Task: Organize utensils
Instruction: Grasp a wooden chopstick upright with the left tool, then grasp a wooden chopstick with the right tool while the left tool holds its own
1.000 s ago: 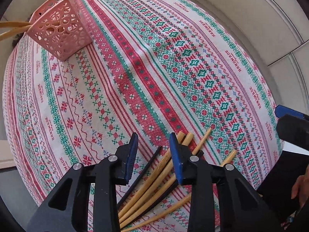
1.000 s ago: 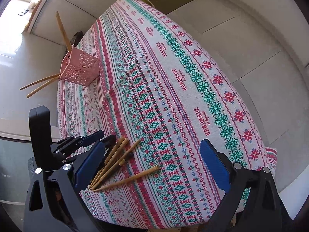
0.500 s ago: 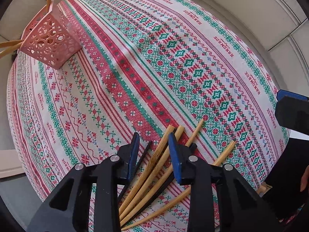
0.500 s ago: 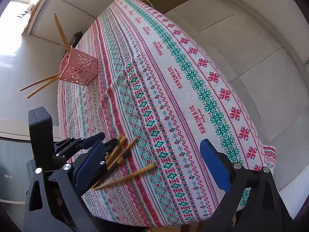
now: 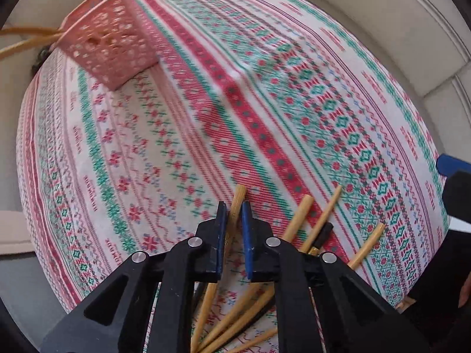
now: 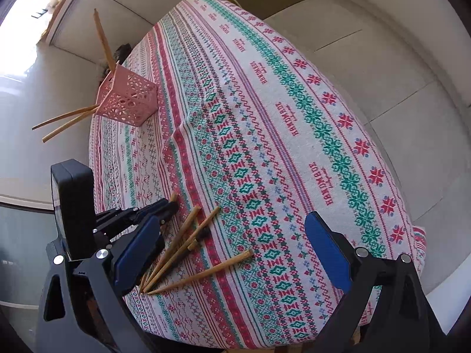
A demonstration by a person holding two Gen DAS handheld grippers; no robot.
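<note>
My left gripper (image 5: 234, 209) is shut on one bamboo chopstick (image 5: 237, 200), whose thick end pokes out past the pads. Several more bamboo chopsticks (image 5: 297, 220) and a dark one (image 5: 322, 232) lie loose on the tablecloth just to its right. A pink perforated holder (image 5: 113, 41) stands at the far left with chopsticks in it. In the right wrist view my right gripper (image 6: 235, 253) is open and empty above the near table edge. The loose chopsticks (image 6: 188, 241), the left gripper (image 6: 164, 209) and the holder (image 6: 126, 100) show there too.
A patterned red, green and white tablecloth (image 6: 265, 135) covers the table (image 5: 182, 135). The table's near edge runs just below the chopstick pile. Pale floor tiles (image 6: 382, 44) lie beyond the far side.
My left gripper has closed on one bamboo chopstick and lifted its end away from the pile. The view has moved closer toward the holder. The right gripper has stayed open.
</note>
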